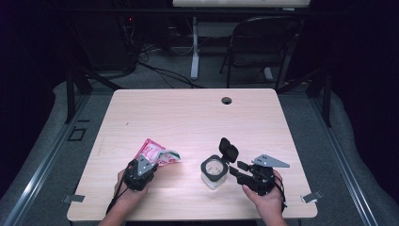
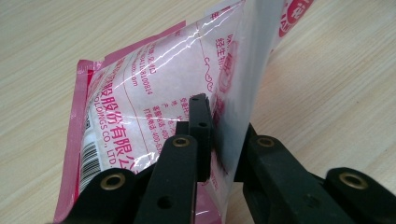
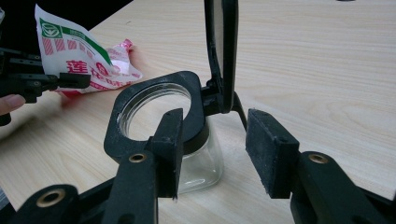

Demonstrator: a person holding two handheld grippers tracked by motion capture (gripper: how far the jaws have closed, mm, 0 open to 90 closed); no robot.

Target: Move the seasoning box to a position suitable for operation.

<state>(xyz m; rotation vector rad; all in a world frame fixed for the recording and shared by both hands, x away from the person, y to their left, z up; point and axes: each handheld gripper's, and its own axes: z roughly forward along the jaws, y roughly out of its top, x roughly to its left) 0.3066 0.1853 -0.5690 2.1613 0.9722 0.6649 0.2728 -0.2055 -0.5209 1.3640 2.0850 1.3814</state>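
Near the table's front edge, both grippers at work.
Left gripper [image 1: 140,170] has its jaws pinched on the pink pouch [image 2: 154,107]; right gripper [image 3: 212,154], jaws apart, straddles the open-lidded glass jar [image 1: 214,172]. A thin film grip could slip, dropping the pouch or spilling beside the jar.

A pale wooden table [image 1: 188,113] carries a red-and-white packet [image 1: 157,154] and an open-lidded glass jar [image 1: 214,172].

Packet [image 1: 155,154] lies left of jar [image 1: 214,172] on table [image 1: 188,117].
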